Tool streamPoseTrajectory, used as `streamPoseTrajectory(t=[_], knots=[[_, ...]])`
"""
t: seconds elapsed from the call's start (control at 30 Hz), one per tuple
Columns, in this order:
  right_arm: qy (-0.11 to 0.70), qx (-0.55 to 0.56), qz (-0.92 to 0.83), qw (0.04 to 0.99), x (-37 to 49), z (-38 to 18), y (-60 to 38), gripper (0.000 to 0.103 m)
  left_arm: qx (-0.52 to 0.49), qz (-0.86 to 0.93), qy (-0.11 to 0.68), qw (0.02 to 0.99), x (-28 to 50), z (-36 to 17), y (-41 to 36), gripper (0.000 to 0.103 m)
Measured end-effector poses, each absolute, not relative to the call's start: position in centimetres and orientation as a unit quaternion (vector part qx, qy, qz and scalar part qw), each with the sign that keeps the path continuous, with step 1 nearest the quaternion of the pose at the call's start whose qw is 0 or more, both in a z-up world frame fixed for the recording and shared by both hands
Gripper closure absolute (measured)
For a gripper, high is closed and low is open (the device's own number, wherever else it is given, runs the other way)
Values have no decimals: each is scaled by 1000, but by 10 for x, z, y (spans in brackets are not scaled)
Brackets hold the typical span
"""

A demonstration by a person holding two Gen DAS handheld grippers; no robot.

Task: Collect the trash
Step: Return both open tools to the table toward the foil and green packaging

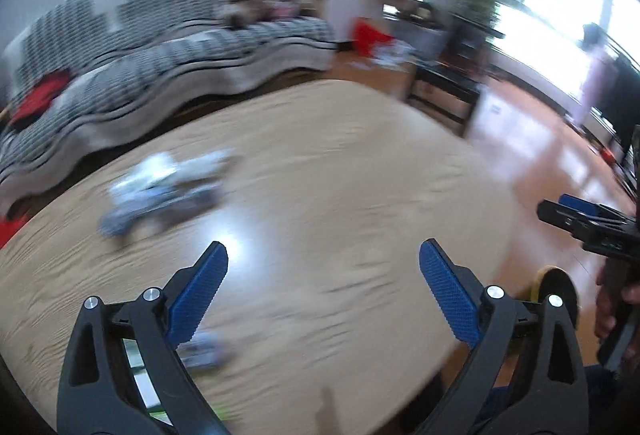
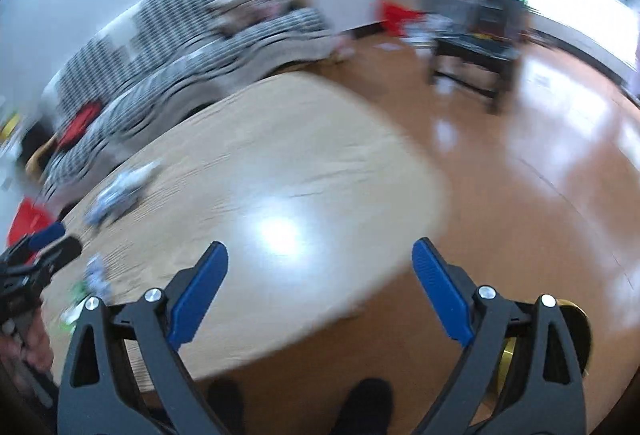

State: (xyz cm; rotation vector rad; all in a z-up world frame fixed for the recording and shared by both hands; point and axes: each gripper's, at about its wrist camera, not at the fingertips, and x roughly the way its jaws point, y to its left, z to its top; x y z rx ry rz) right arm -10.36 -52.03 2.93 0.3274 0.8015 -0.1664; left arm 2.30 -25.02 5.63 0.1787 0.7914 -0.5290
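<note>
Both views are motion-blurred. A crumpled blue-white wrapper (image 1: 164,191) lies on the light wooden table (image 1: 320,163), ahead and left of my left gripper (image 1: 322,255), which is open and empty above the table. A smaller blue-white and green scrap (image 1: 200,351) lies under its left finger. My right gripper (image 2: 320,255) is open and empty over the table's near right edge. It shows at the right in the left wrist view (image 1: 560,211). The right wrist view shows the wrapper (image 2: 116,195), the scrap (image 2: 94,279) and the left gripper (image 2: 52,239) at the left.
A sofa with a striped cover (image 1: 160,55) runs behind the table. A dark low stand (image 1: 444,91) sits on the shiny wooden floor (image 2: 540,175) to the right. A red bag (image 1: 368,35) and scattered papers lie by the wall. A round black and yellow object (image 1: 556,287) is on the floor.
</note>
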Motion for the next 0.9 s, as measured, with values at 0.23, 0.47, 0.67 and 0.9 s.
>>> streamPoseTrajectory(t=[0.23, 0.47, 0.67, 0.9], knots=[[412, 94, 52, 905, -40, 30, -386, 13, 33, -167, 392, 904, 46, 50, -87, 9], [439, 49, 120, 889, -14, 14, -306, 13, 24, -159, 428, 890, 46, 24, -22, 9], [473, 33, 156, 866, 7, -9, -276, 20, 76, -173, 447, 874, 56, -9, -20, 9], [507, -21, 174, 844, 16, -37, -250, 25, 159, -201, 451, 855, 67, -38, -41, 9]])
